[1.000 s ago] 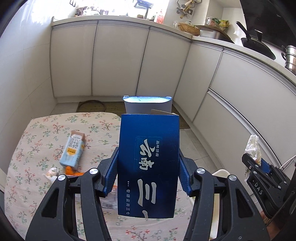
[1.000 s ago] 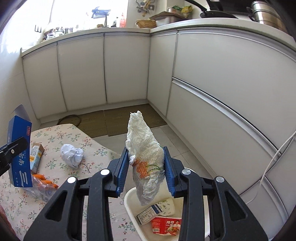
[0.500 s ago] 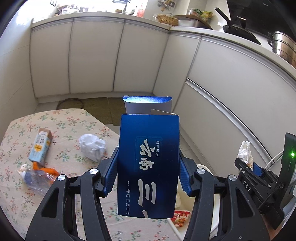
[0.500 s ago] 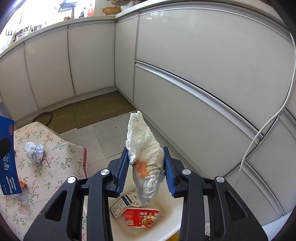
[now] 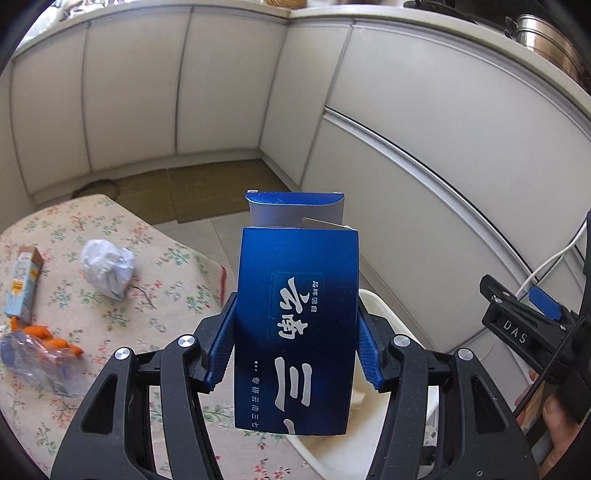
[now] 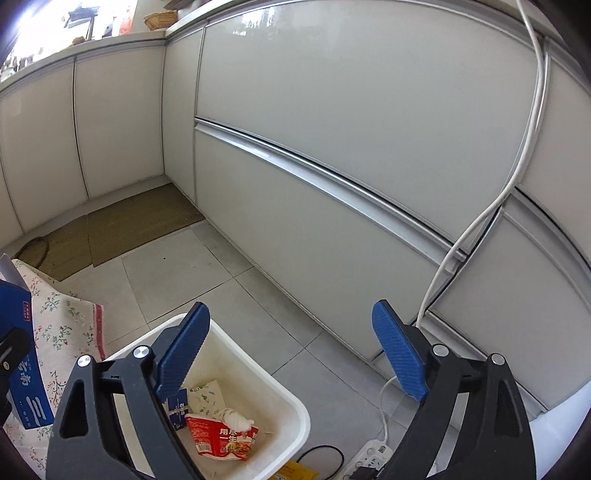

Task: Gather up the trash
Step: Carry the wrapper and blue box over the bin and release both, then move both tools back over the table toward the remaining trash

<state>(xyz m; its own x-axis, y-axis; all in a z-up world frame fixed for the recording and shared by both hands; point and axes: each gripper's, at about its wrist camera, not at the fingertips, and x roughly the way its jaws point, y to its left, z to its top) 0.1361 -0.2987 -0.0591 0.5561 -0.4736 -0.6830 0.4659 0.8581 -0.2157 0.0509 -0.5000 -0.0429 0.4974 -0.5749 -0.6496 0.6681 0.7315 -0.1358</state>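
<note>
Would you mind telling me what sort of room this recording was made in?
Most likely a home kitchen: white base cabinets run around the corner under a countertop, a steel pot stands on top, and a floral-clothed table sits beside a white bin.

The blue box (image 5: pixel 295 325) reads "云南", the right claw (image 5: pixel 517 328) "DAS".

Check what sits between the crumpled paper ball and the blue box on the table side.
Left wrist view: only bare floral tablecloth lies between the paper ball and the blue box held by the left gripper.
</note>
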